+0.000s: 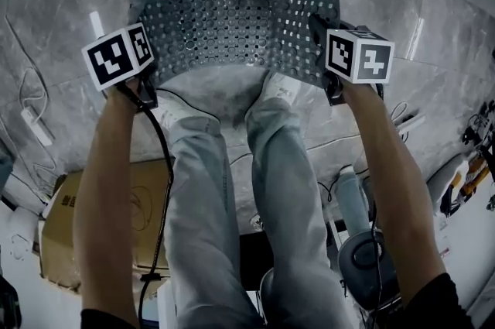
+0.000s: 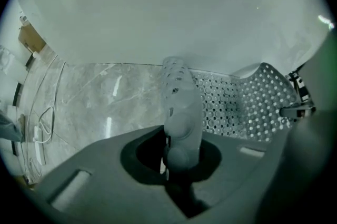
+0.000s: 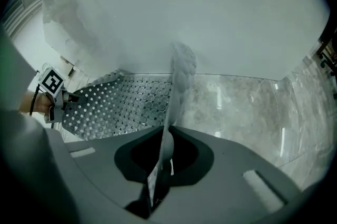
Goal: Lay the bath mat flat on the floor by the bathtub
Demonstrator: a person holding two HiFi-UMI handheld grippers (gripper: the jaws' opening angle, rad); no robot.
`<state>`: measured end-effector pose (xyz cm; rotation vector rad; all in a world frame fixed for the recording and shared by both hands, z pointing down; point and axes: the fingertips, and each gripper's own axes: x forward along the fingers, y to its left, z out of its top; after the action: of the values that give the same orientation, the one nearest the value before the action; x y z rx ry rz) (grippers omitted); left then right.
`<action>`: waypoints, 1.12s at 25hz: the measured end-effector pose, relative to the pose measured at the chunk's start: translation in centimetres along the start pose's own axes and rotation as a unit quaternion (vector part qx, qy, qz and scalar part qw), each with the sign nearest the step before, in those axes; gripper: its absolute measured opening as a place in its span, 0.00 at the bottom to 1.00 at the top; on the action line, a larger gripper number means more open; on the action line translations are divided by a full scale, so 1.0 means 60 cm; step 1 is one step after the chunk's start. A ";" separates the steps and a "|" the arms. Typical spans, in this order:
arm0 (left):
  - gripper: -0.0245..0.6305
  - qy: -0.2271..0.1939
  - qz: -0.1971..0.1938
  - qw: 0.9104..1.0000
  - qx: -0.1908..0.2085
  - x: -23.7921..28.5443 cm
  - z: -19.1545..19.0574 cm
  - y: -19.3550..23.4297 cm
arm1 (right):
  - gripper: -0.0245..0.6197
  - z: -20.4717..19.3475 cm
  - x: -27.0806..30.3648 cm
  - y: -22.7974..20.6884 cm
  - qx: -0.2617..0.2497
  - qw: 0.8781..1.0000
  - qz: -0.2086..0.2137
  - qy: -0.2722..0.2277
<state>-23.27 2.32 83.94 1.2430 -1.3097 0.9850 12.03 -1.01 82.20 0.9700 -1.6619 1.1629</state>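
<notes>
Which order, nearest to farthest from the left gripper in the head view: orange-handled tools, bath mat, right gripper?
1. The bath mat, its left edge pinched in the left gripper.
2. The right gripper, at the mat's right edge.
3. The orange-handled tools, at the far right.

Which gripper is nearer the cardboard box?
Left. The left gripper clamps the bath mat edge on the cardboard box's side of the person's legs; the right gripper clamps the opposite edge, across the legs from it.
</notes>
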 end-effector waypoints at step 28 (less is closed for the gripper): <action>0.21 0.047 0.075 0.995 -0.046 0.114 -0.084 0.180 | 0.28 -0.090 0.100 -0.204 0.061 0.979 -0.188 0.056</action>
<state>-32.80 7.66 92.28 1.0282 -1.3731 1.0634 22.54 0.24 92.35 1.2121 -1.2615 1.0471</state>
